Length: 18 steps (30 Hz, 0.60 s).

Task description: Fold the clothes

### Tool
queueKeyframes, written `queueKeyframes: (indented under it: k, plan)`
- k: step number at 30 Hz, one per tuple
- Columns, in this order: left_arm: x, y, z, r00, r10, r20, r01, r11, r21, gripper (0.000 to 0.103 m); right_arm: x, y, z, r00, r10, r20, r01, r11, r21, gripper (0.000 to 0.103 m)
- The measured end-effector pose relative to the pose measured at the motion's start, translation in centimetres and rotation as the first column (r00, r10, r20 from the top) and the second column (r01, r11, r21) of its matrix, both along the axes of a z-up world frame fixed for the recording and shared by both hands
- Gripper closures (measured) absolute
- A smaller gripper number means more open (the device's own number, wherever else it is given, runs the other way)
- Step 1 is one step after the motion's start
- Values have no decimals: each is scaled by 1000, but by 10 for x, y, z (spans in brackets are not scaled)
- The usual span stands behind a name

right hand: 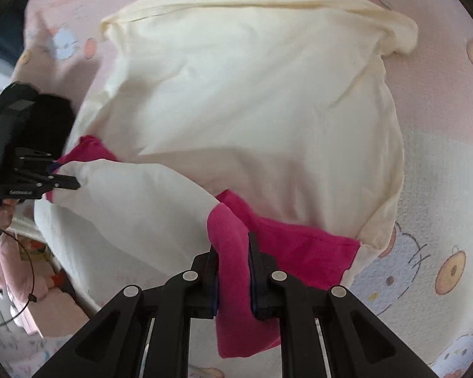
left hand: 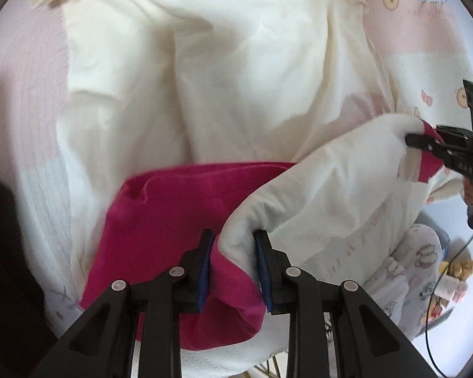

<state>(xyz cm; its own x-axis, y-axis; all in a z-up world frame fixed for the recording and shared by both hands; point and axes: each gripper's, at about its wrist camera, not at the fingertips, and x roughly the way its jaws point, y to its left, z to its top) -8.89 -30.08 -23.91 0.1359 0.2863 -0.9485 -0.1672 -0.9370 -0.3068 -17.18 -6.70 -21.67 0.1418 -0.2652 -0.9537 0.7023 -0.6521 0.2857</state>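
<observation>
1. Your left gripper (left hand: 233,264) has its fingers clamped on a bunched fold of the garment (left hand: 205,78), with cream cloth and its pink band (left hand: 160,214) both pinched between the blue pads
2. Your right gripper (right hand: 233,271) has its fingers drawn narrow and gripping the pink band (right hand: 233,252), which hangs down between them
3. The garment, cream with a pink band along its near edge, lies spread on the bed sheet (right hand: 441,100), a pink sheet printed with cartoon cats and doughnuts; its far part lies on the sheet while the near edge is lifted between your two grippers
4. In the left wrist view your right gripper (left hand: 425,140) shows at the right edge, holding a cream and pink corner
5. In the right wrist view your left gripper (right hand: 64,174) shows at the left edge, on the other end of the same raised fold
</observation>
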Motion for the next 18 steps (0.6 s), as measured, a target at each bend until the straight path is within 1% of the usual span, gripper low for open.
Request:
queueKeyframes:
  k: [1,2,4,5,6,7,8,9,10,11,13,15,16,17,18]
  plan:
    - [-4,1,-2,1000,-24,8,24,1000,-5,77,-3,0,-3,1000,-8,-3,8,1000,-3,92]
    - [-6,7,-4,998,-49,26,49,999,0,77,-6,-1,-5,1000,-15,-7,15,1000,-6,92]
    - [-11,9,-10,994,-66,82,64,997,35,76,-11,-3,-11,1000,4,-28,-4,1000,-19,91]
    - [-14,5,-9,995,-51,90,48,998,35,76,-12,-3,-14,999,19,-35,-19,1000,-20,91]
    - [-17,0,-8,995,-34,96,31,999,33,74,-14,-5,-19,999,33,-40,-34,999,-10,86]
    - [-19,-4,-7,995,-16,103,13,999,31,69,-17,-5,-22,998,42,-48,-42,999,0,80]
    - [-22,-8,-6,994,1,109,-4,1000,29,67,-21,-3,-22,997,39,-61,-38,999,14,70]
    - [-22,-12,-2,995,10,100,-12,1000,15,63,-25,-1,-23,997,36,-75,-34,999,27,55]
    - [-23,-16,2,996,19,89,-19,1000,1,63,-28,2,-23,996,33,-88,-29,999,40,48]
    - [-22,-22,8,996,50,73,-52,999,14,63,-32,5,-22,995,24,-98,-20,999,47,42]
    - [-20,-35,21,992,118,41,-120,992,46,63,-38,14,-15,994,-10,-109,15,999,47,41]
    - [-18,-48,35,982,187,12,-187,979,80,63,-36,20,-7,987,-23,-160,37,996,83,38]
    - [-15,-55,41,973,230,-1,-229,969,95,63,-35,22,-5,983,-28,-182,46,994,99,36]
    - [-8,-58,45,962,272,-7,-269,955,122,63,-34,25,-4,982,-33,-188,53,993,102,32]
    - [-2,-61,50,949,314,-11,-309,939,150,63,-35,32,-3,983,-46,-177,62,994,85,32]
